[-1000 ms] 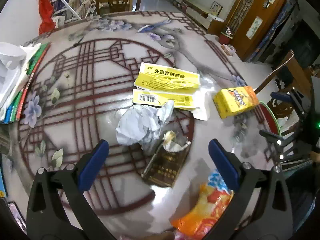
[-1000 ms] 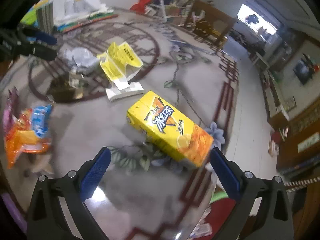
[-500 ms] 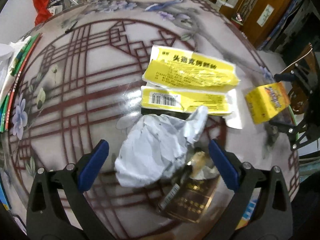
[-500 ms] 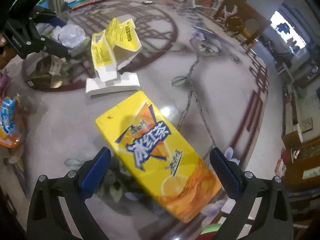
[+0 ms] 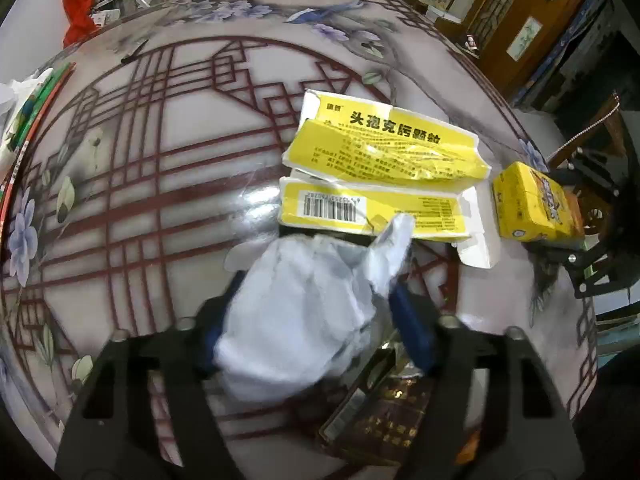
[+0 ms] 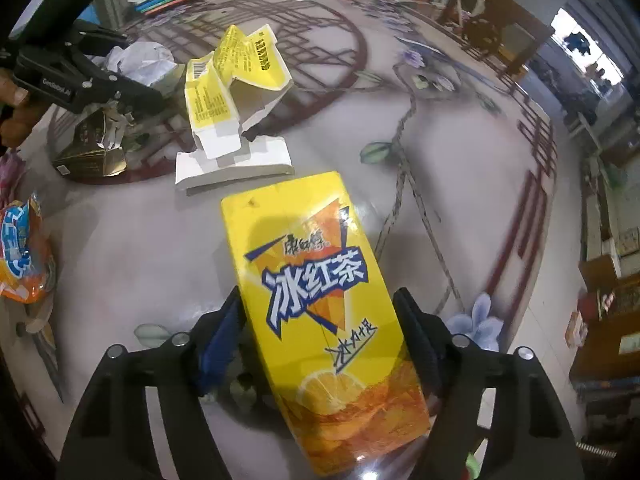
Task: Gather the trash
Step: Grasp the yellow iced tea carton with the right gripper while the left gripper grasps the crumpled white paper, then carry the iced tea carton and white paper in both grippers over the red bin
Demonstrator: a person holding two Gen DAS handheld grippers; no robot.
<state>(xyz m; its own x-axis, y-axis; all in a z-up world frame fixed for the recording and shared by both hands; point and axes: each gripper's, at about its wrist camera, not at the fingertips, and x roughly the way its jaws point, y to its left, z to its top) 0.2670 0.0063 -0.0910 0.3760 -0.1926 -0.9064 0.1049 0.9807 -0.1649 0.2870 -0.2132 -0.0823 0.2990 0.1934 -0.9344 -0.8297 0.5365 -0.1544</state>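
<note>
Bare table (image 5: 168,184) is seen left of the crumpled paper (image 5: 304,320) — open passage. Ahead, the way is blocked by a flattened yellow box (image 5: 380,184); a dark carton (image 5: 384,420) lies just right. Beyond the tea carton (image 6: 316,300), open tabletop extends rightward — unobstructed.

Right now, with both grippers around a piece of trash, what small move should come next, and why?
Probably lift both straight up. The left gripper has its fingers pressed into the crumpled paper, and the right gripper has its fingers against the sides of the yellow tea carton. Both items seem still on the table.
</note>
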